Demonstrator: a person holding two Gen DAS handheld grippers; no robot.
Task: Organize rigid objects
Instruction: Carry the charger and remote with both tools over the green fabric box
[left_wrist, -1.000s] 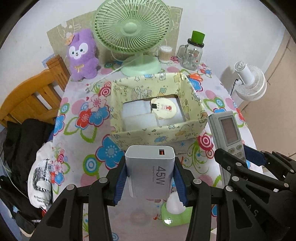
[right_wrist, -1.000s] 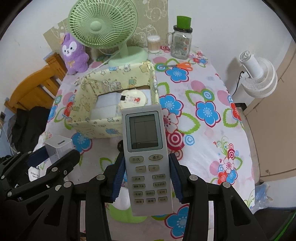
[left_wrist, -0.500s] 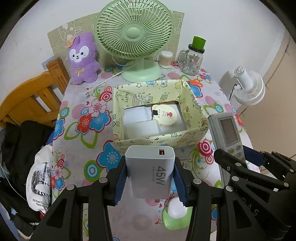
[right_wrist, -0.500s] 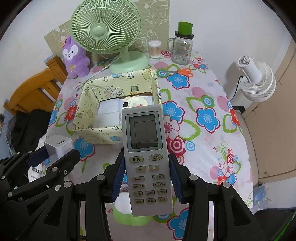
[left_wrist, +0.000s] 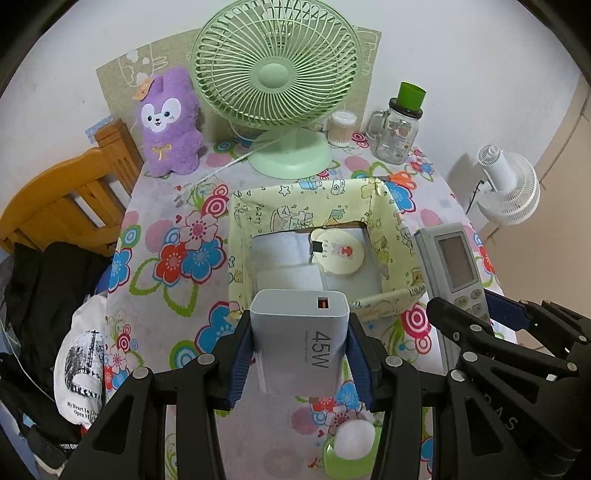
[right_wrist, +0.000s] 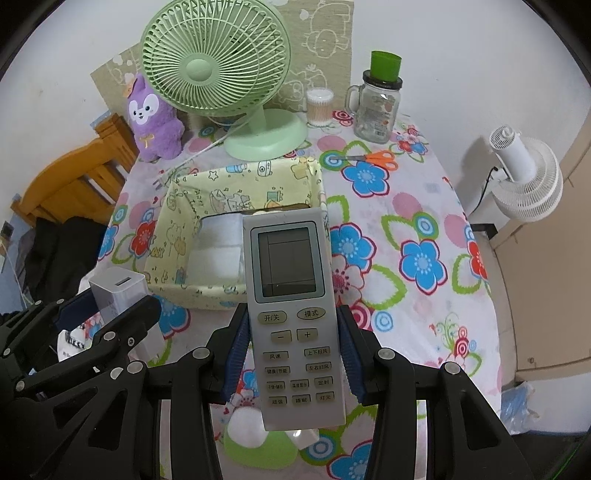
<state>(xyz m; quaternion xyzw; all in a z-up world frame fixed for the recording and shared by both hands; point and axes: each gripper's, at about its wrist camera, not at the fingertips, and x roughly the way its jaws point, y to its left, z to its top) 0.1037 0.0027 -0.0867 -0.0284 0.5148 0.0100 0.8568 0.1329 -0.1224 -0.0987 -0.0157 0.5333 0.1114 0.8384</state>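
My left gripper (left_wrist: 299, 354) is shut on a white 45W charger (left_wrist: 300, 339), held above the table in front of a yellow fabric box (left_wrist: 258, 214). My right gripper (right_wrist: 291, 354) is shut on a grey remote control (right_wrist: 291, 295), held beside it; the remote also shows in the left wrist view (left_wrist: 452, 266) and the charger in the right wrist view (right_wrist: 118, 291). The box (right_wrist: 173, 229) holds white flat items and a round cream disc (left_wrist: 338, 253).
A green desk fan (left_wrist: 277, 77), a purple plush rabbit (left_wrist: 170, 125), a cotton swab jar (left_wrist: 341, 127), a glass mug jar with a green lid (left_wrist: 400, 125) and orange scissors (right_wrist: 373, 158) stand at the back. A green and white round object (left_wrist: 351, 448) lies below the grippers. A wooden chair (left_wrist: 59, 206) is left.
Both grippers have risen and drawn back from the box with their objects still held; the box and fan look smaller and lower in view.
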